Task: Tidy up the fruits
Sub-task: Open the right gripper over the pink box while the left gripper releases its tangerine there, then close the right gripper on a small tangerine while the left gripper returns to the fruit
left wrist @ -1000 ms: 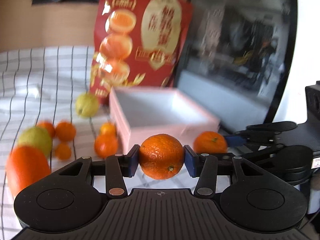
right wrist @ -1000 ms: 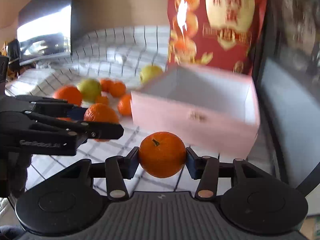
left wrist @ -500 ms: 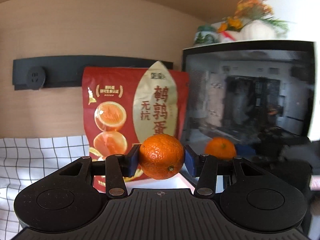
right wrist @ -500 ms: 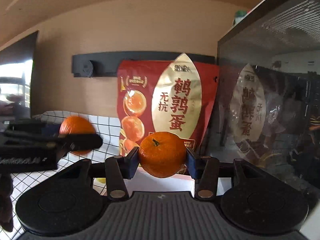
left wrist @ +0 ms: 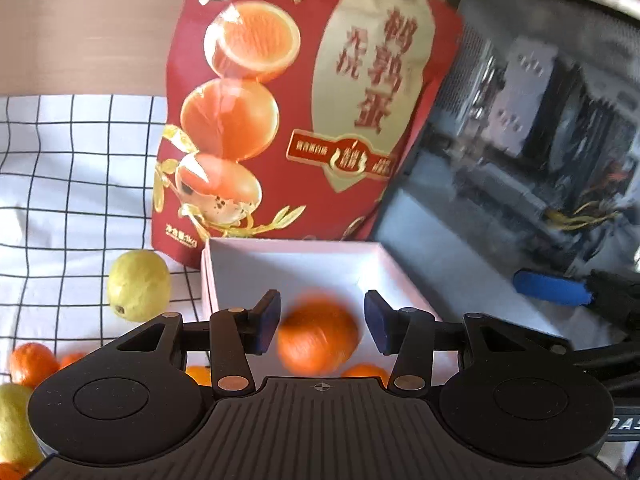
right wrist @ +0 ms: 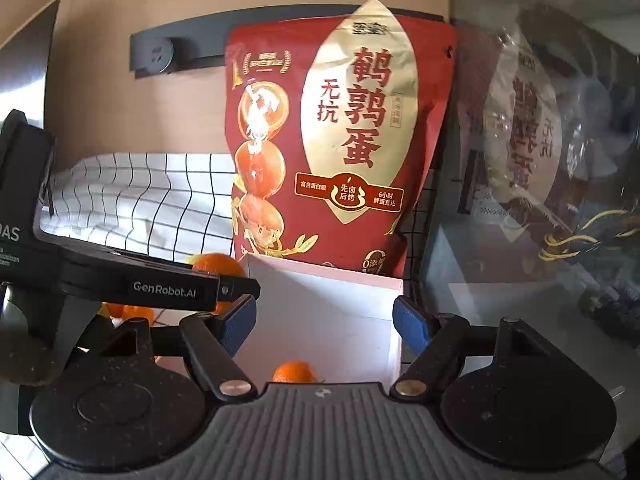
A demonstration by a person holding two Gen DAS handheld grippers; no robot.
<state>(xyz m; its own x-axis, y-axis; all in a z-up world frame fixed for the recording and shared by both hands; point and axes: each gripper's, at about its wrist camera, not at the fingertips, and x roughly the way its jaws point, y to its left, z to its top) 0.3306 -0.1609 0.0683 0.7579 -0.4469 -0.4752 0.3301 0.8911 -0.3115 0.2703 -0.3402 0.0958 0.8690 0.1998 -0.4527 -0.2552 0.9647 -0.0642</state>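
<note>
Claws first: the left claw [left wrist: 320, 322] is spread wide over the pink box [left wrist: 384, 256], with a blurry mandarin [left wrist: 318, 336] sitting in the gap between its blue pads, touching neither of them. A second orange one [left wrist: 364, 372] peeks out in the box just beside it, mostly hidden by the claw body.

Right claw [right wrist: 324, 320] is spread wide too and pinching nothing, hanging over the same box [right wrist: 320, 312]. From that side you can see one mandarin [right wrist: 295, 372] down inside the box, at the near edge.

Landmark-wise, everything hangs off that box. A big red snack bag [left wrist: 304, 100] stands right behind it. A dark glass-fronted case [left wrist: 540, 140] is on the right of it. Left of the box, on the checked cloth [left wrist: 72, 184] over the surface, there's a yellow-green fruit [left wrist: 138, 285] close by, and further left a few more small mandarins [left wrist: 32, 364] plus another yellowish fruit [left wrist: 14, 428] at the frame edge.
</note>
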